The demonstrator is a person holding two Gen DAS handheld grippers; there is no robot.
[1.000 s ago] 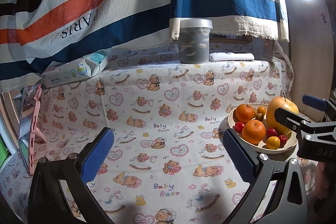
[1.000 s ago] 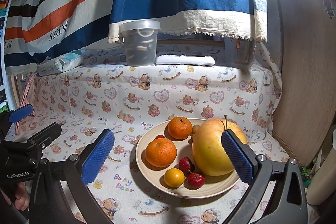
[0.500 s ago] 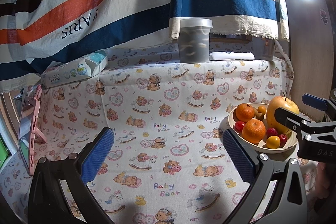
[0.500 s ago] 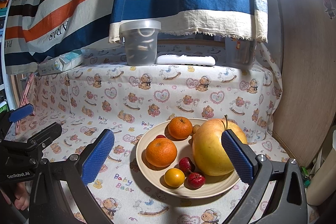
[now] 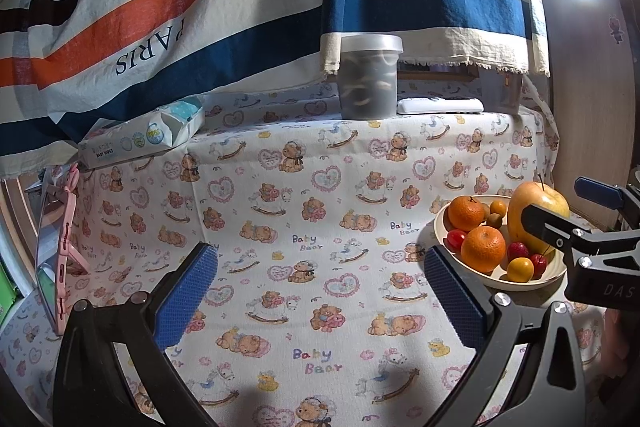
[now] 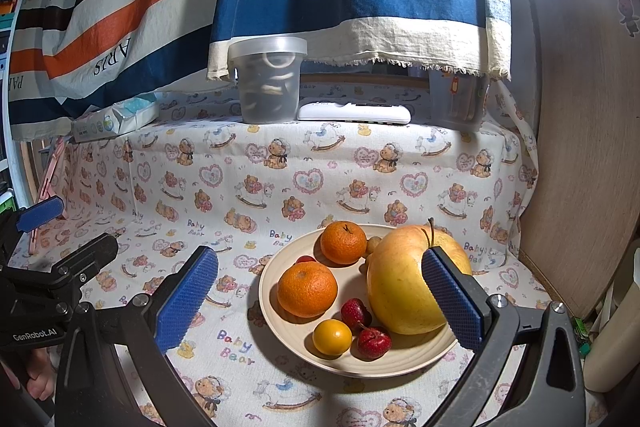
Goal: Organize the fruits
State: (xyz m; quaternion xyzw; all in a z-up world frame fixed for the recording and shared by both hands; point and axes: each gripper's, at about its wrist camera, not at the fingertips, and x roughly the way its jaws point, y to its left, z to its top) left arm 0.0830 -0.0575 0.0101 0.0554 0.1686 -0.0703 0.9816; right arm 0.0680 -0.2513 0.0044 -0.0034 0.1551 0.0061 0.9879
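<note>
A cream plate (image 6: 400, 363) (image 5: 440, 227) on the bear-print cloth holds a big yellow-red apple (image 6: 400, 279) (image 5: 536, 199), two oranges (image 6: 307, 289) (image 6: 343, 242), a yellow cherry tomato (image 6: 332, 337), two small red fruits (image 6: 374, 343) and some small brown ones behind. My right gripper (image 6: 320, 303) hovers open just in front of the plate, its right pad against the apple's outline. My left gripper (image 5: 320, 301) is open over bare cloth, left of the plate. In the left wrist view the right gripper (image 5: 560, 211) partly hides the apple.
At the back, a raised ledge carries a lidded clear tub (image 6: 267, 81), a white remote (image 6: 354, 113) and a pack of baby wipes (image 5: 140, 139). A striped cloth hangs above. A pink-framed mirror (image 5: 56, 247) leans far left. A wooden wall (image 6: 584, 147) closes the right side.
</note>
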